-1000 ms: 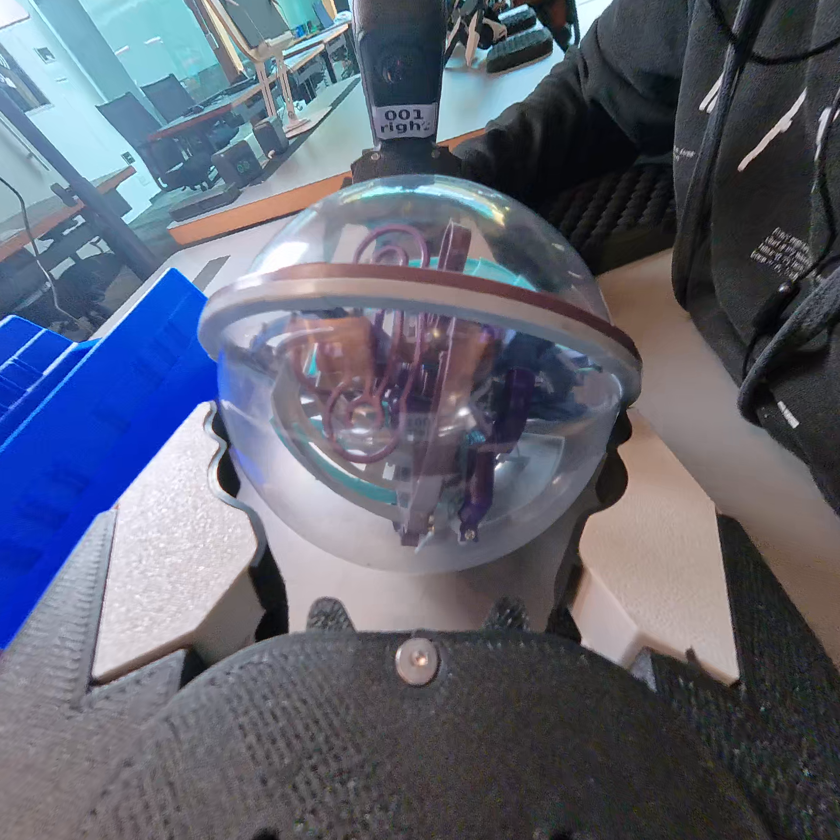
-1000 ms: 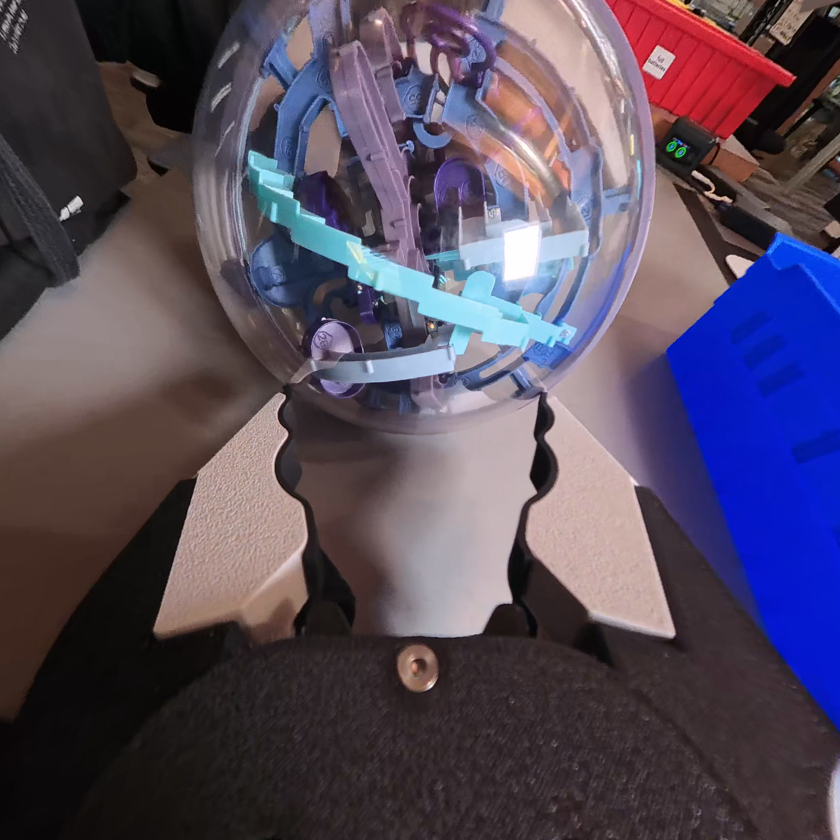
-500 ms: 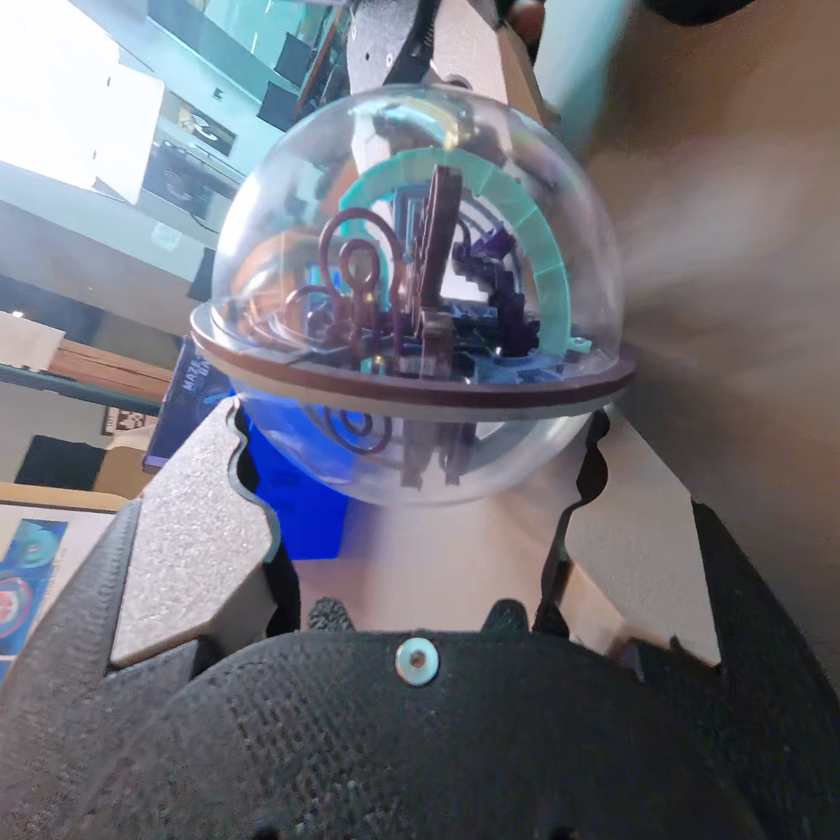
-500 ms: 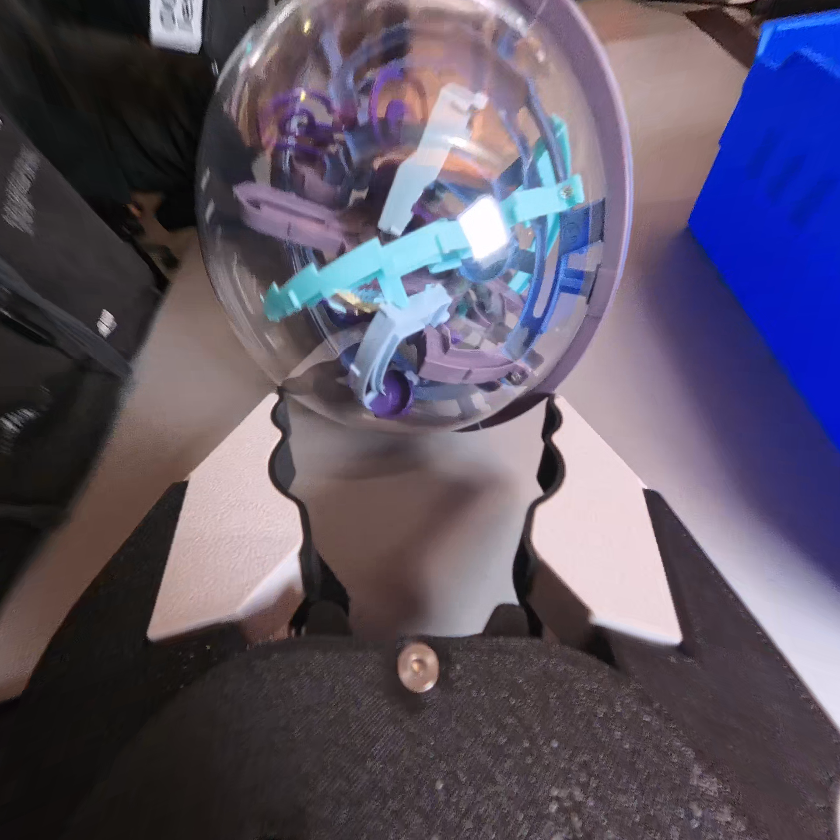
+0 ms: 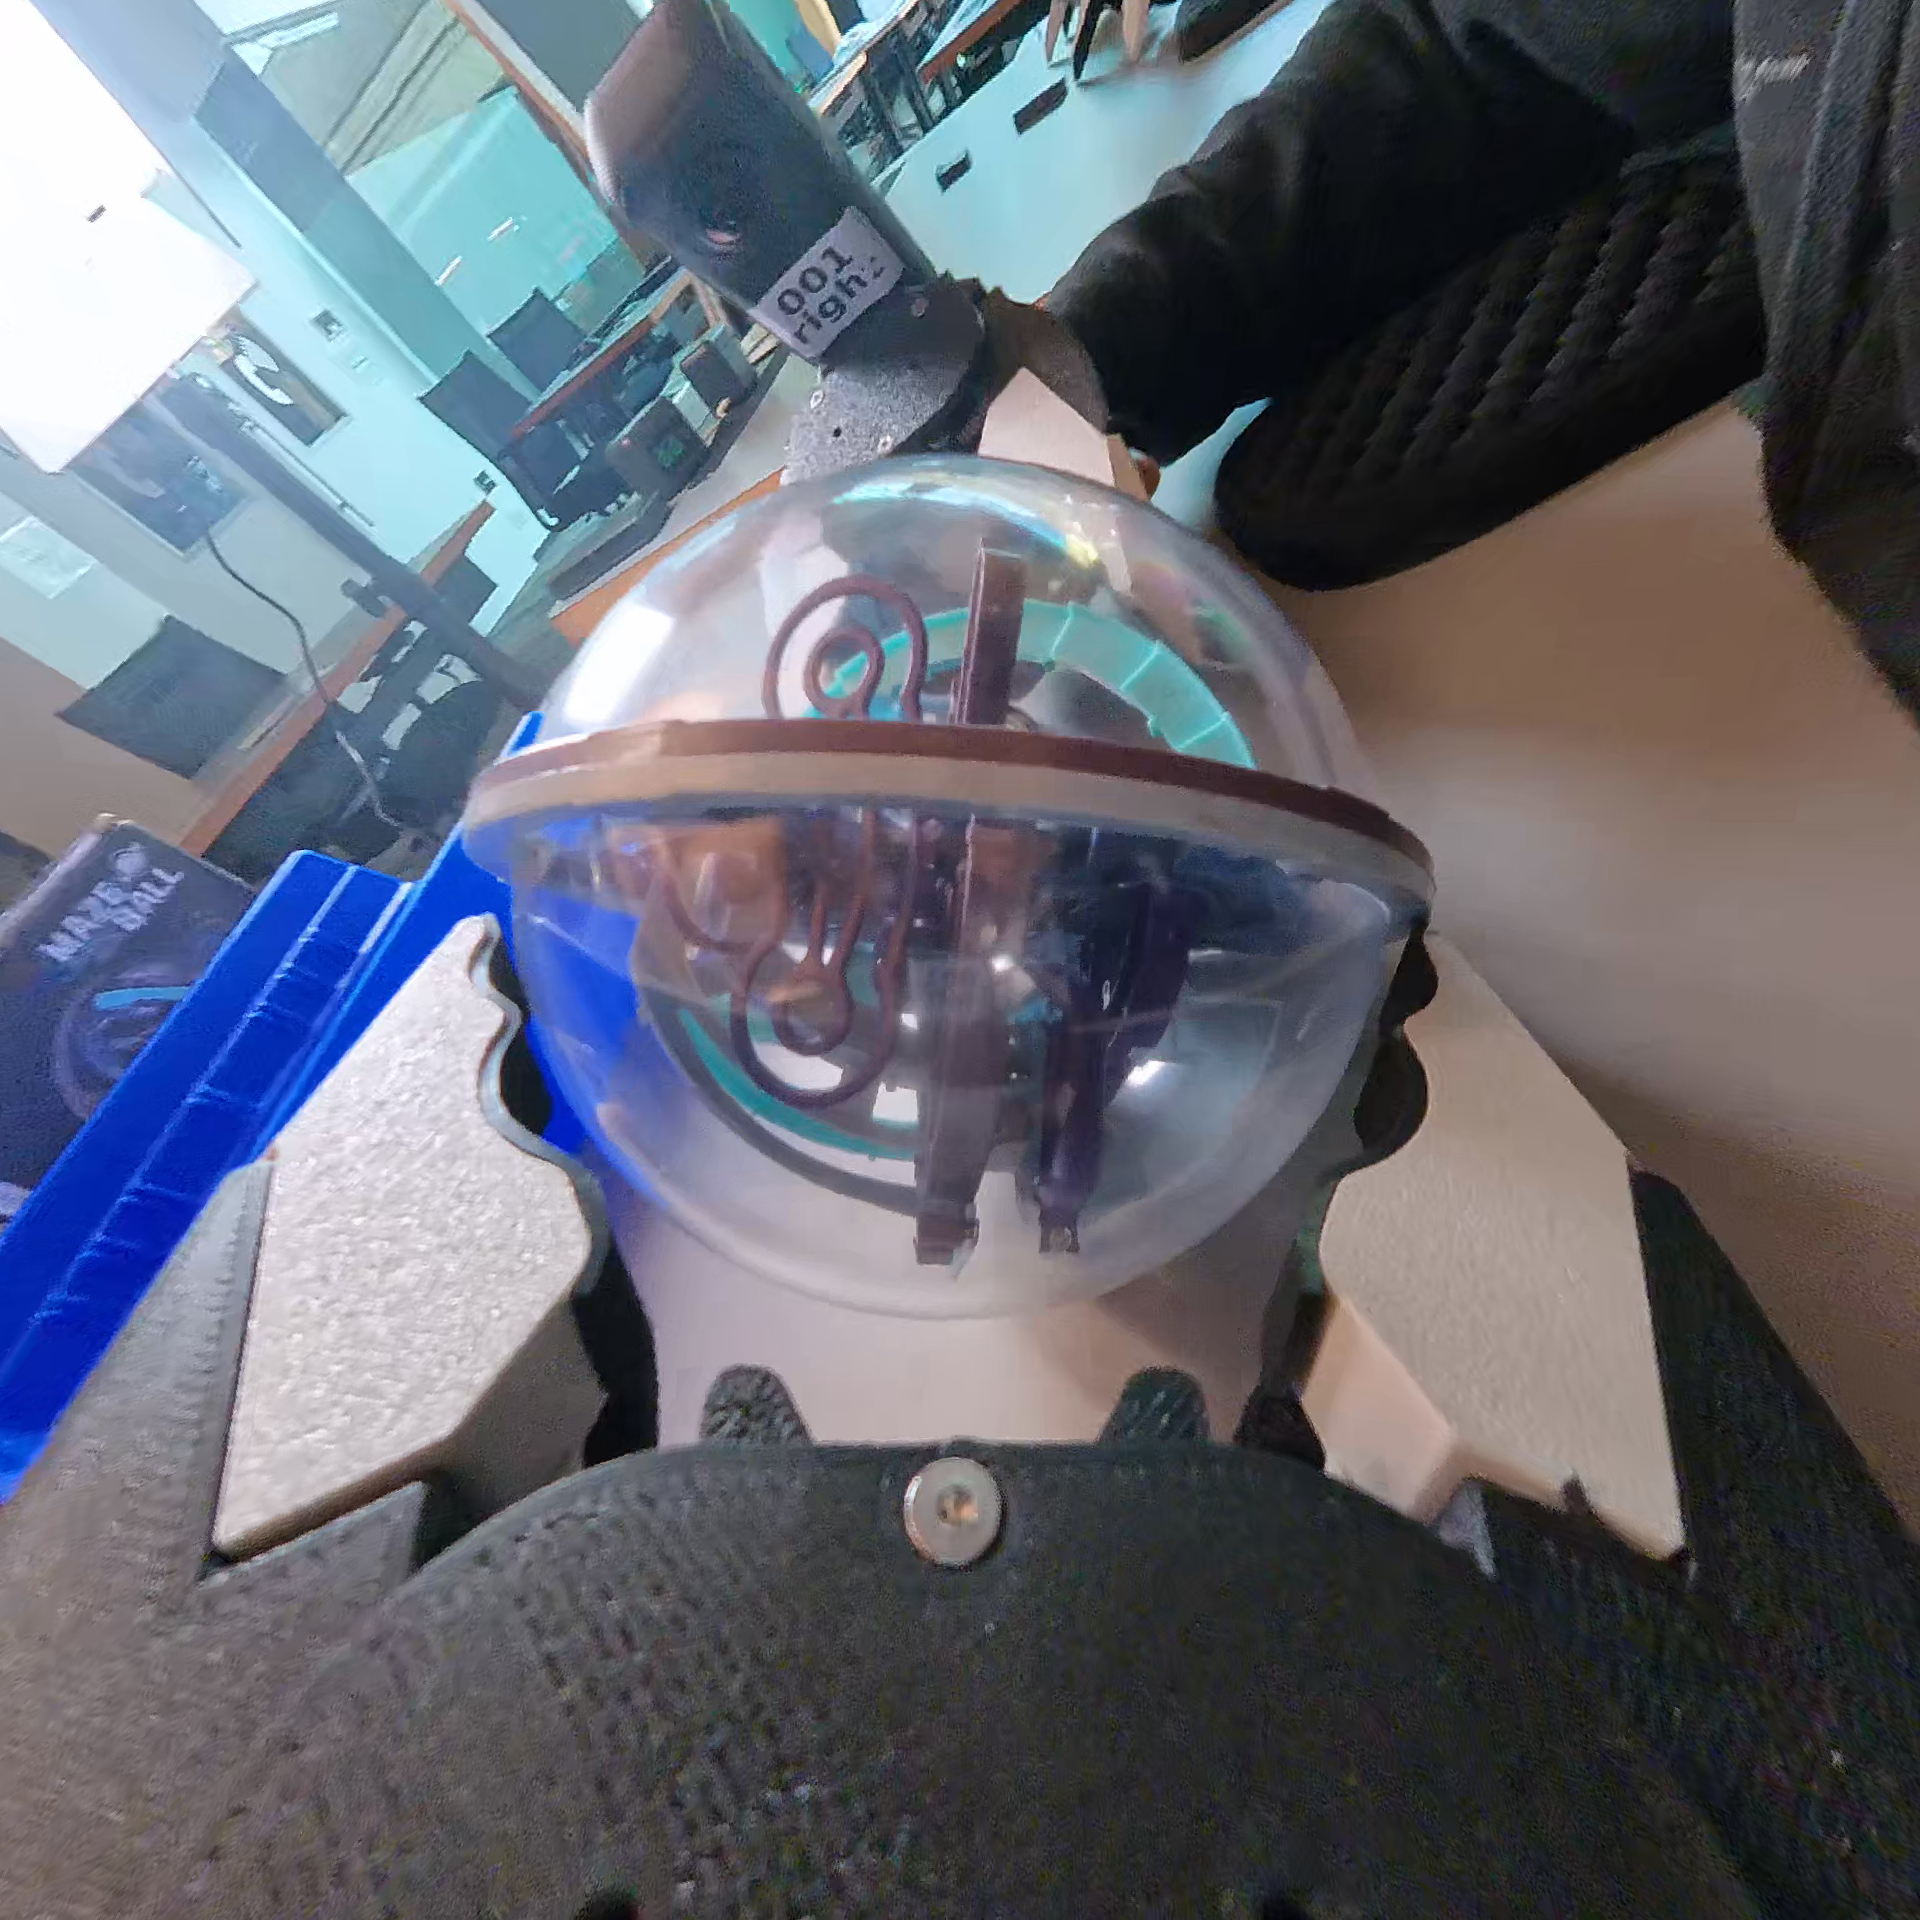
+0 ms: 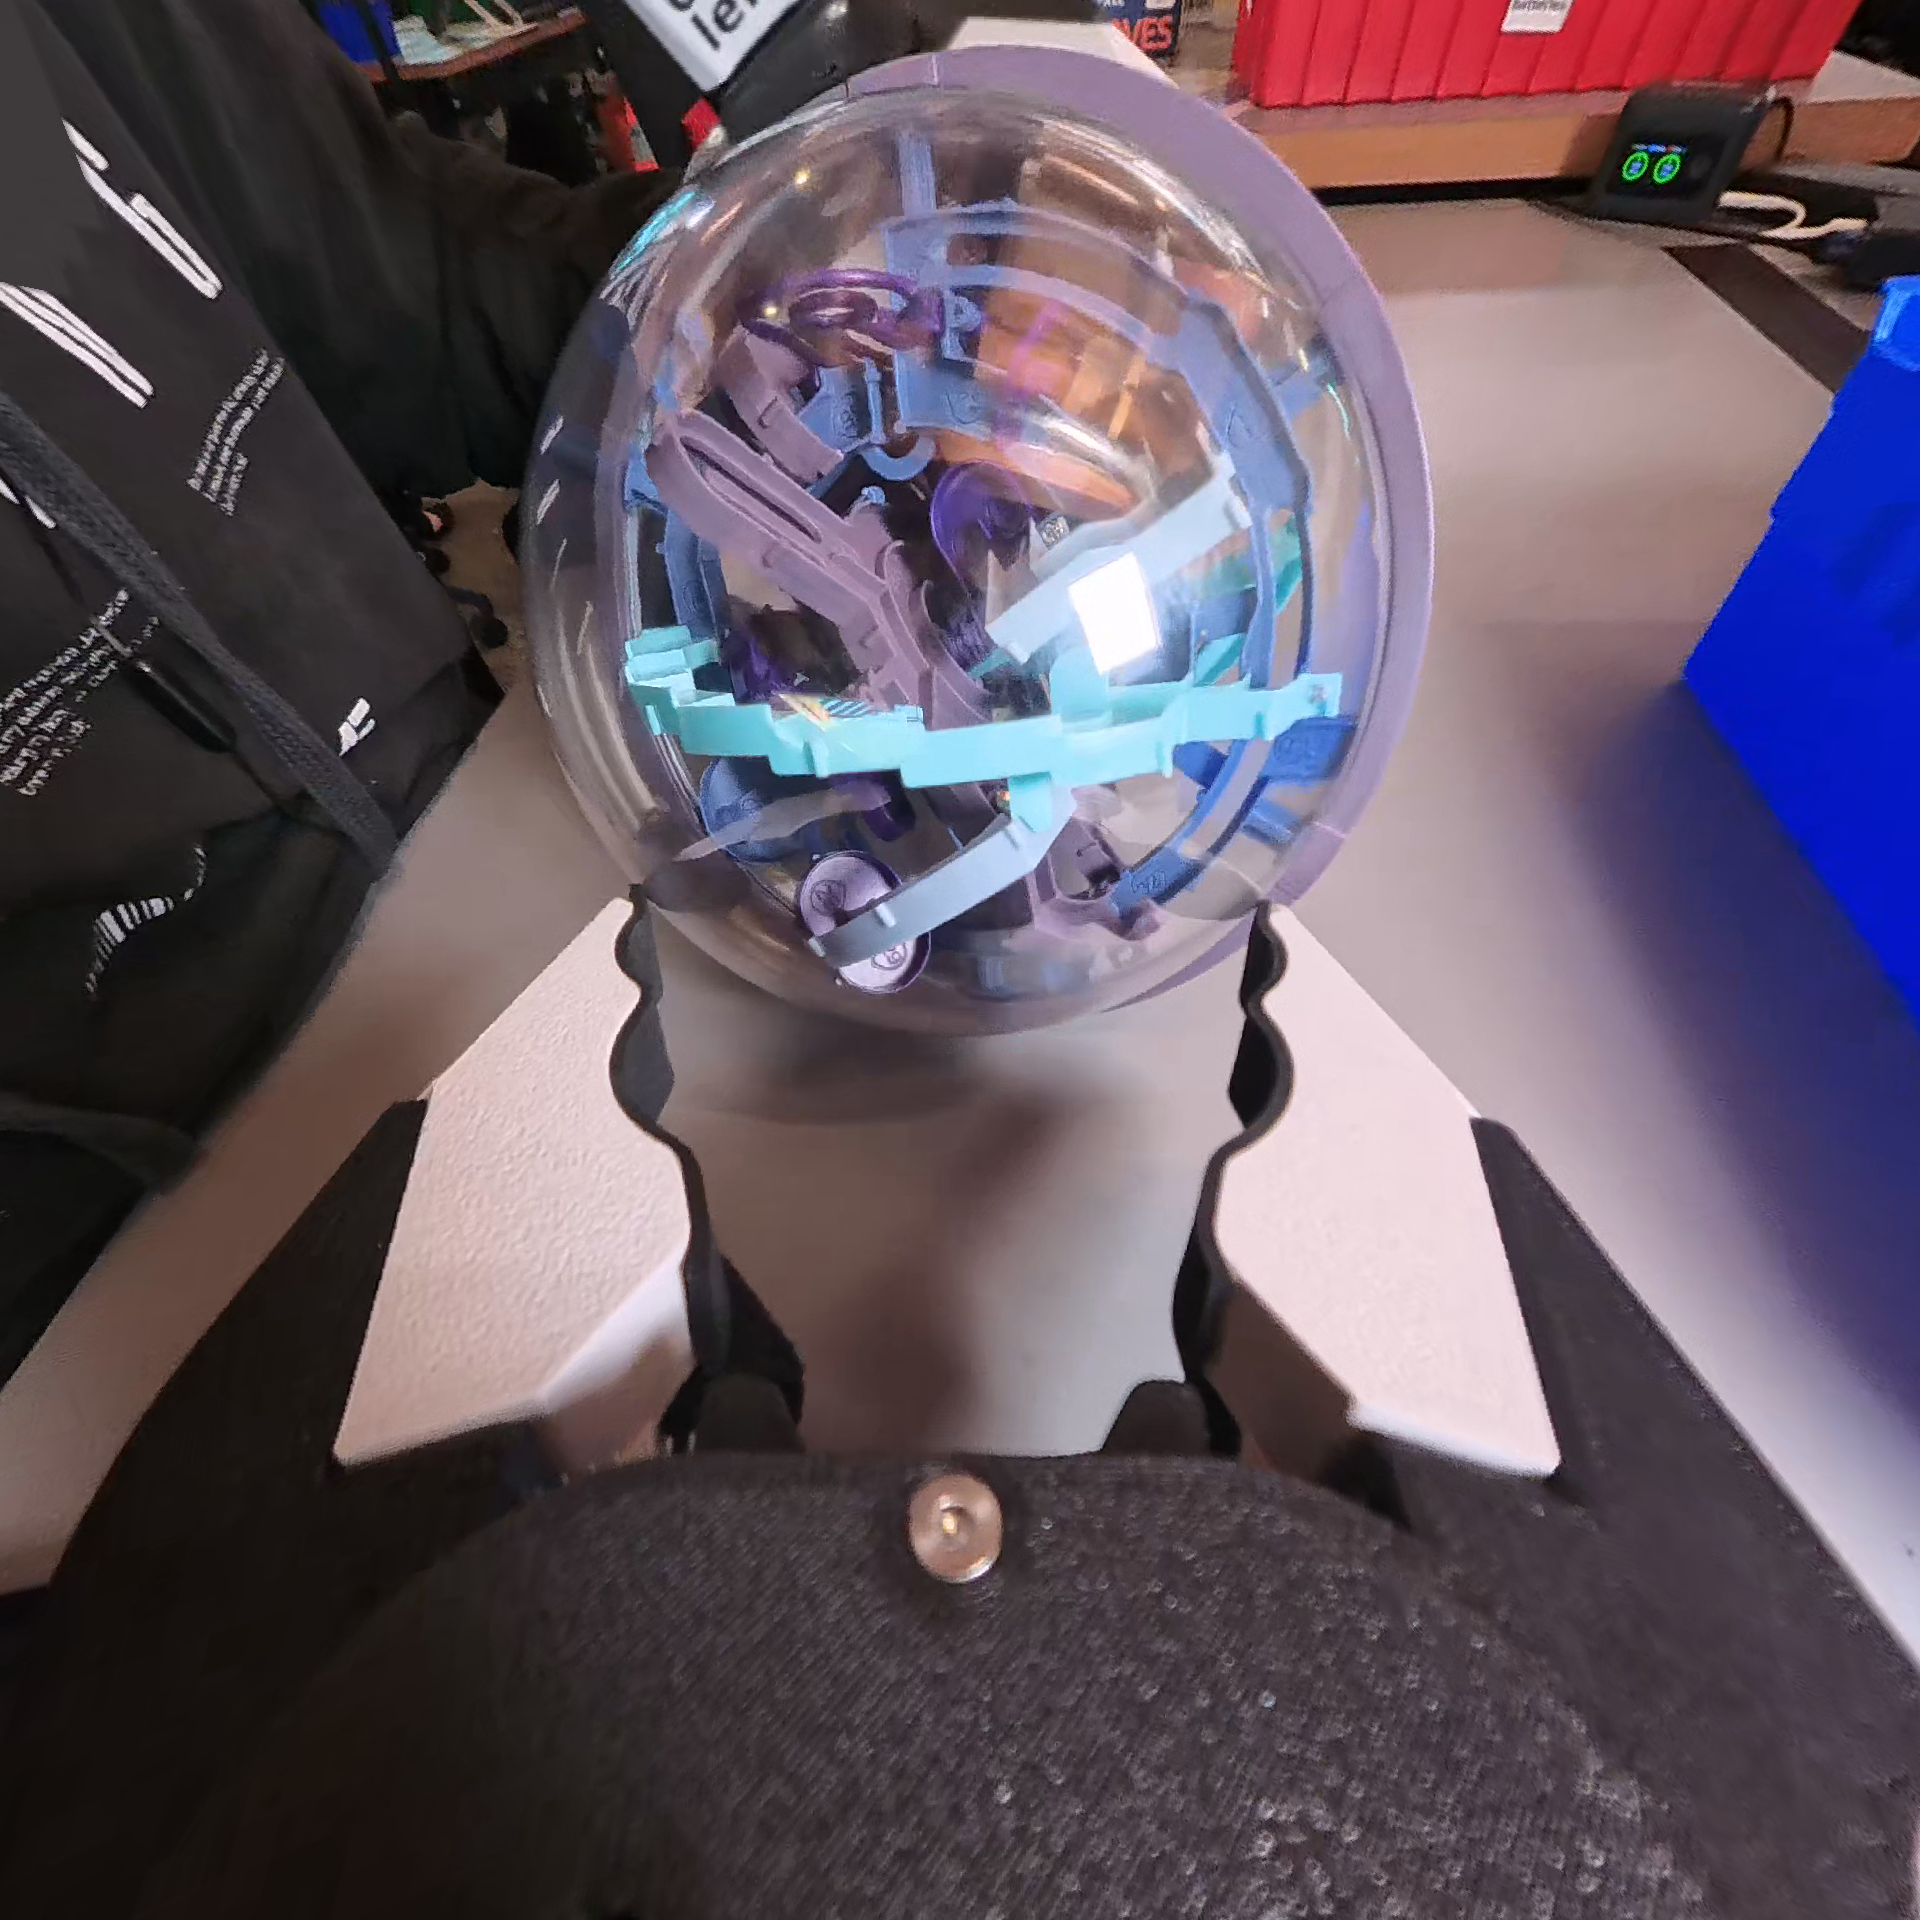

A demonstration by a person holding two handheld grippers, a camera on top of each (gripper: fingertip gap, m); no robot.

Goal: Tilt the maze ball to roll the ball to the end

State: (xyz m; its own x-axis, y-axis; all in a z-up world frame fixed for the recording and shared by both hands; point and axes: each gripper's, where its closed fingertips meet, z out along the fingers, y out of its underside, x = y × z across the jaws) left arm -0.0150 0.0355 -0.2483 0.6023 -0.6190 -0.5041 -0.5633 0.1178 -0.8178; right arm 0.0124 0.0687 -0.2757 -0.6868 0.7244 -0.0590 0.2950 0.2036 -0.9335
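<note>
clear plastic forms the shell of the maze ball (image 5: 951,935), a sphere packed with teal, purple and blue tracks and girdled by a flat band round its middle; it is held off the pale table (image 5: 1621,790), caught between the two grippers from opposite sides; the left gripper (image 5: 951,997) has its pale fingers (image 5: 416,1174) spread wide round the lower half, the wavy inner edges touching the shell on both sides, so it is clamped on the ball; in the left wrist view the band runs nearly level, tipped a little down to the right; the right gripper (image 6: 940,935) presses its finger tips against the underside of the ball (image 6: 977,551), likewise gripping it, and from there the band stands almost upright at the far right of the sphere; the small rolling ball inside cannot be made out among the tracks; the right gripper's dark body (image 5: 790,239) rises behind the sphere in the left wrist view; a blue bin (image 5: 208,1091) sits just beside on the table, with a dark box (image 5: 73,997) beyond it; a person's black sleeve (image 5: 1455,291) lies on the far side; a red bin (image 6: 1538,52) and a small device with green lights (image 6: 1662,156) stand well apart at the back.
</note>
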